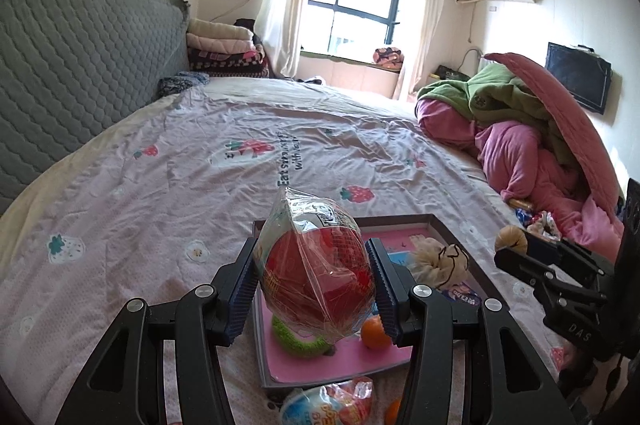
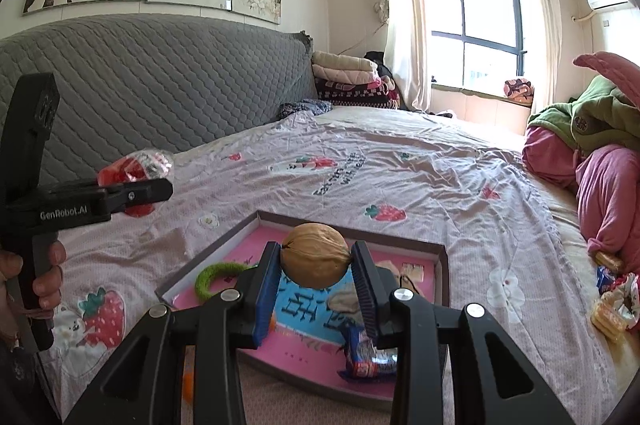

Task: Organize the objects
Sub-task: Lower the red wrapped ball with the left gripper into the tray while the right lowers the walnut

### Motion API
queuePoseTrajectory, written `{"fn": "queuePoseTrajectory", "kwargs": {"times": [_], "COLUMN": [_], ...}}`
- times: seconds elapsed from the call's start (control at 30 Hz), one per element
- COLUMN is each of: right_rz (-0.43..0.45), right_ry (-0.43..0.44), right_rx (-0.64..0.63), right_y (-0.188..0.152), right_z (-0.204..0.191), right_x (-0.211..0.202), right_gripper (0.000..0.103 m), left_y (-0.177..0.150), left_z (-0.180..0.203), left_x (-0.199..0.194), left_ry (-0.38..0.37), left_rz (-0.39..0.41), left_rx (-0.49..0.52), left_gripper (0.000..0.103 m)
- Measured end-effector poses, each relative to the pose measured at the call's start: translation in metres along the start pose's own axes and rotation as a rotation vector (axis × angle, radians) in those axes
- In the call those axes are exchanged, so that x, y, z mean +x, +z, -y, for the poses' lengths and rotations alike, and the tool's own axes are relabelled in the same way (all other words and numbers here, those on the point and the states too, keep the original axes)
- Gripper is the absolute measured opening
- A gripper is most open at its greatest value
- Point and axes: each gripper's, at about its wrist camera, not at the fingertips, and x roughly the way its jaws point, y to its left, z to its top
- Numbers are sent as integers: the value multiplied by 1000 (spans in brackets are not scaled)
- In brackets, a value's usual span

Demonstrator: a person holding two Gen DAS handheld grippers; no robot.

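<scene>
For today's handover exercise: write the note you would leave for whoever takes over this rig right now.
Left gripper: shut on a red snack in clear wrap, held above the tray.
Right gripper: shut on a walnut, also above the tray.
Pink-lined tray lies on the bed; in it already: green ring, orange, blue packet.
Left: place both held items; wrapped snacks at the bed's right edge and a wrapped egg by the tray remain outside it.
</scene>
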Motion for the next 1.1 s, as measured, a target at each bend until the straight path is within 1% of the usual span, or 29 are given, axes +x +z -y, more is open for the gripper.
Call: {"fn": "queuePoseTrajectory", "kwargs": {"times": [0.27,0.37,0.43,0.63,0.73,1.1], "right_rz": [8,-2,-25,-70,-83,-106], "right_ry": [12,18,14,17,18,25], "right_rx": [-37,-45,-54,-39,-33,-49], "right_y": [12,5,-1,-14,-20,-28], "right_z": [-6,-8,-9,-6,-5,-9], "right_x": [18,22,27,35,35,38], "right_gripper": [36,36,36,36,36,36], "left_y": [-3,-9,-14,-28,-34,-42], "left_z": [-7,-11,-13,-18,-18,-7], "left_x": [18,27,33,46,51,47], "left_ry": [19,34,42,52,41,34], "left_rz": [-37,-65,-79,-135,-157,-170], "left_rx": [1,1,-3,-12,-23,5], "left_gripper": [54,54,54,54,54,54]}}
